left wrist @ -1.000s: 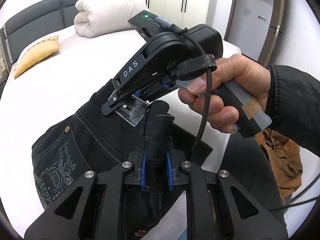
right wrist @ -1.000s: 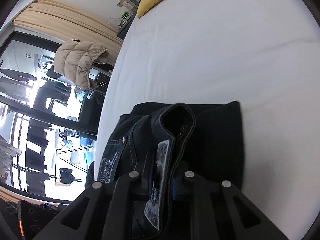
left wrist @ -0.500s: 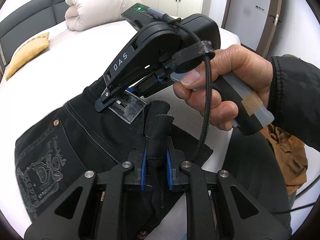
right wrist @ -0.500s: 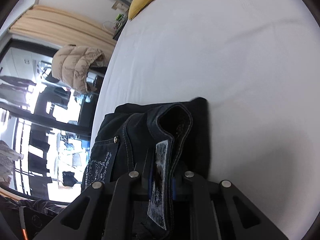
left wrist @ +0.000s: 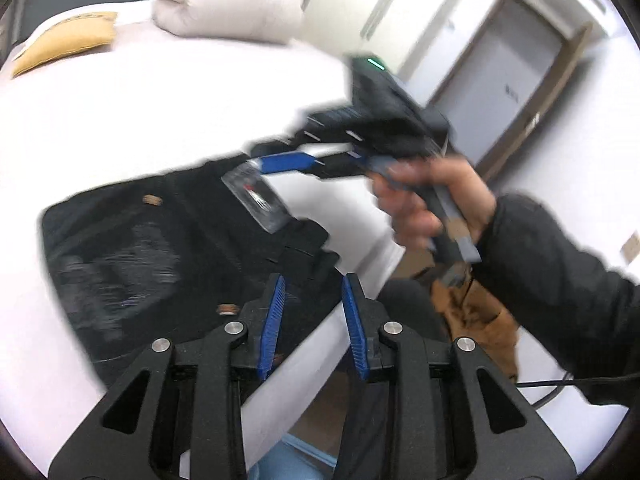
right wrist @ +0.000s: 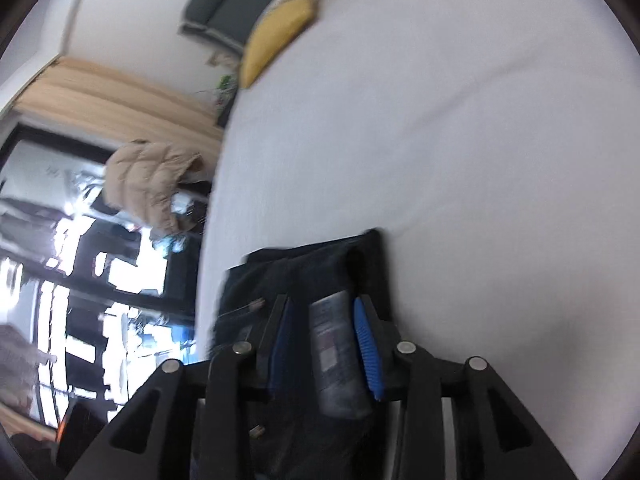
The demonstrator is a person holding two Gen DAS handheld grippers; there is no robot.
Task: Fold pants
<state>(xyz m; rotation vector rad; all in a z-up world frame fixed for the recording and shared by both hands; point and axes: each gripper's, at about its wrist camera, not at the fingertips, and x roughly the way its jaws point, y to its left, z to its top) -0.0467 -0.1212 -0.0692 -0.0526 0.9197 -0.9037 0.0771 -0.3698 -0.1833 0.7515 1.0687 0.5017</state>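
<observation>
The black jeans (left wrist: 168, 240) lie folded on the white bed (left wrist: 140, 112), near its corner edge, waistband label (left wrist: 256, 200) facing up. My left gripper (left wrist: 314, 284) is open and empty just above the pants' near edge. My right gripper (right wrist: 326, 312) is open, its blue pads either side of the label (right wrist: 332, 344), not clamping it. In the left wrist view the right gripper (left wrist: 280, 160) hovers over the waistband, held by a hand in a black sleeve. Both views are motion-blurred.
A yellow pillow (left wrist: 68, 46) and a rolled white duvet (left wrist: 228, 8) lie at the bed's far end. A brown garment (left wrist: 476, 316) lies on the floor beside the bed. A beige puffer jacket (right wrist: 152, 184) hangs by the window. A door (left wrist: 516, 76) stands behind.
Both grippers have opened and let go of the waistband. The pants have dropped flat onto the bed. Both grippers are pulling back.
</observation>
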